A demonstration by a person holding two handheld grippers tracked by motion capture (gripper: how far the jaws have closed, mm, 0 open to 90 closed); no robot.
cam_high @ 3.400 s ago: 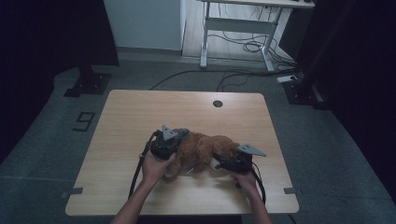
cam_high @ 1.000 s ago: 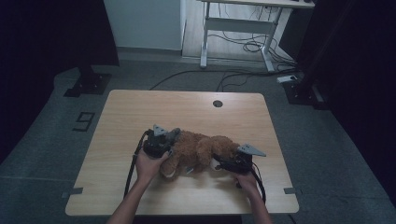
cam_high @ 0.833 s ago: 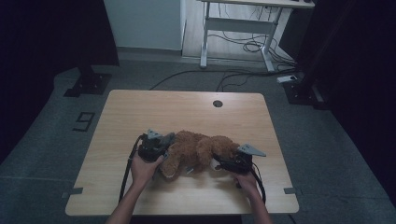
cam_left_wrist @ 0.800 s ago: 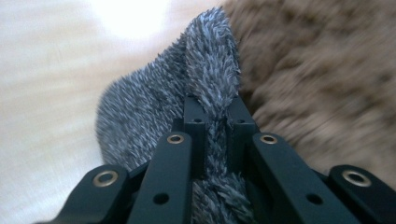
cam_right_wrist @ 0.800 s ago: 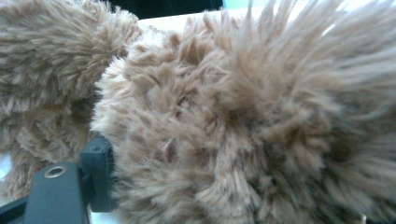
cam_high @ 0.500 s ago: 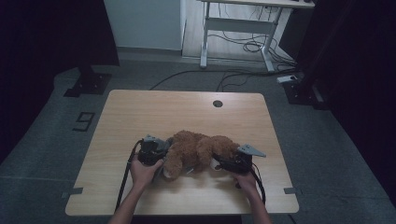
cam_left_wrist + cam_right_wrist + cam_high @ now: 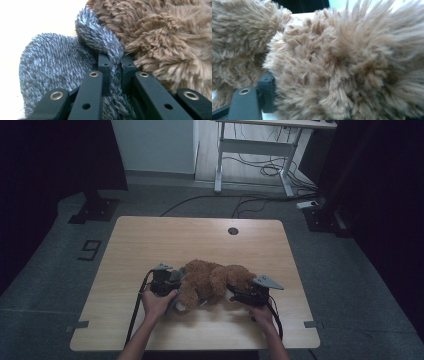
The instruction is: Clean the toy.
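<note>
We see shaggy brown plush fur [image 7: 342, 67] crowding the right gripper [image 7: 294, 100], one black jaw poking out beneath it.

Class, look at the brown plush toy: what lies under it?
Under the brown plush toy the wooden table shows around it. A grey knitted piece sticks out beside it, pinched by the left tongs. Anything directly beneath stays covered.

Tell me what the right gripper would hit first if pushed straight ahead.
Most likely the brown plush toy: its fur lies right against the right gripper, hiding one jaw, so there is probably no free way ahead.
</note>
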